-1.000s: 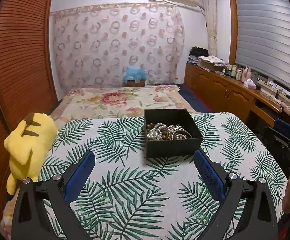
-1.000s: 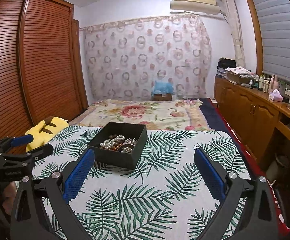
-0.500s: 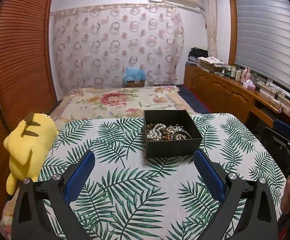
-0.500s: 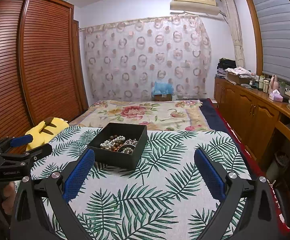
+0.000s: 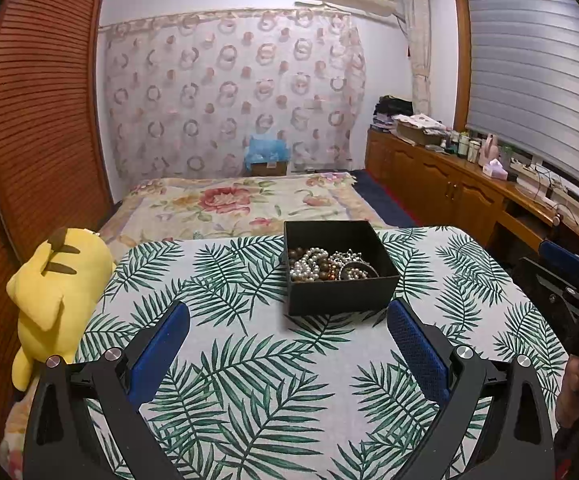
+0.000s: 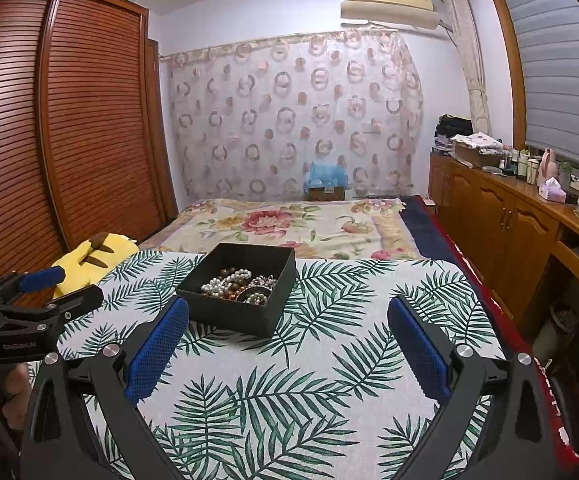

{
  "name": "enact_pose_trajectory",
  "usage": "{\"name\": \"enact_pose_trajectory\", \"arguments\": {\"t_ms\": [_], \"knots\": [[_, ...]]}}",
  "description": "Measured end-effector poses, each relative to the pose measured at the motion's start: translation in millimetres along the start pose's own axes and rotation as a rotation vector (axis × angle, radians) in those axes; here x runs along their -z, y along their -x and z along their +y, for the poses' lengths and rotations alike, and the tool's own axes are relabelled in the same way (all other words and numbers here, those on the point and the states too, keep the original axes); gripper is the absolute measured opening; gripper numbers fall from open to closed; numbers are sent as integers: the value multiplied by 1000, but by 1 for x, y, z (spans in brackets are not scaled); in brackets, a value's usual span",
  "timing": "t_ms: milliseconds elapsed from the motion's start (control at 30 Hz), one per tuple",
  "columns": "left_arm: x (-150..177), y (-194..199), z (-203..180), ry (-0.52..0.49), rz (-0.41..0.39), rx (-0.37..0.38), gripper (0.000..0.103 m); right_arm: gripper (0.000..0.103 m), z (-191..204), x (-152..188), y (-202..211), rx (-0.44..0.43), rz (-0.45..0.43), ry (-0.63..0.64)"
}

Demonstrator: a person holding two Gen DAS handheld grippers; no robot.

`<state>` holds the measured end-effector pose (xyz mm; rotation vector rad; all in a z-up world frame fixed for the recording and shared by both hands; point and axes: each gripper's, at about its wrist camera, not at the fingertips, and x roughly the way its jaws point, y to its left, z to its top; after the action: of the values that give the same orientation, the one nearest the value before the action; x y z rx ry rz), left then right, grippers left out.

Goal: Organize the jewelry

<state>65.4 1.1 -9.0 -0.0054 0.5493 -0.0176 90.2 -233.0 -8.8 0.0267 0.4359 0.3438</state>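
Both tongs spread wide over the desk, holding nothing.
The left tongs [image 5: 288, 314] and right tongs [image 6: 288, 312] hover above the leaf-print cloth [image 5: 257, 380] on the desk, blue pads apart. Beyond them stands an open black box [image 5: 339, 266] holding a tangle of pearl and brown bead jewelry [image 5: 321, 264]. A yellow plush toy [image 5: 55, 292] lies at the desk's left edge.

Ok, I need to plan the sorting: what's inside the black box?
The black box holds a tangled heap: a white pearl strand, brown beads, and a dark bangle. Whatever lies beneath the heap is covered.
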Motion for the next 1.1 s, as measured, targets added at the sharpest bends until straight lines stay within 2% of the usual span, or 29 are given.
{"name": "enact_pose_trajectory", "arguments": {"t_ms": [1100], "knots": [[-1,2,-3,-4,-12,-3,95,100,-2,-1,-1,0,-2,-4]]}}
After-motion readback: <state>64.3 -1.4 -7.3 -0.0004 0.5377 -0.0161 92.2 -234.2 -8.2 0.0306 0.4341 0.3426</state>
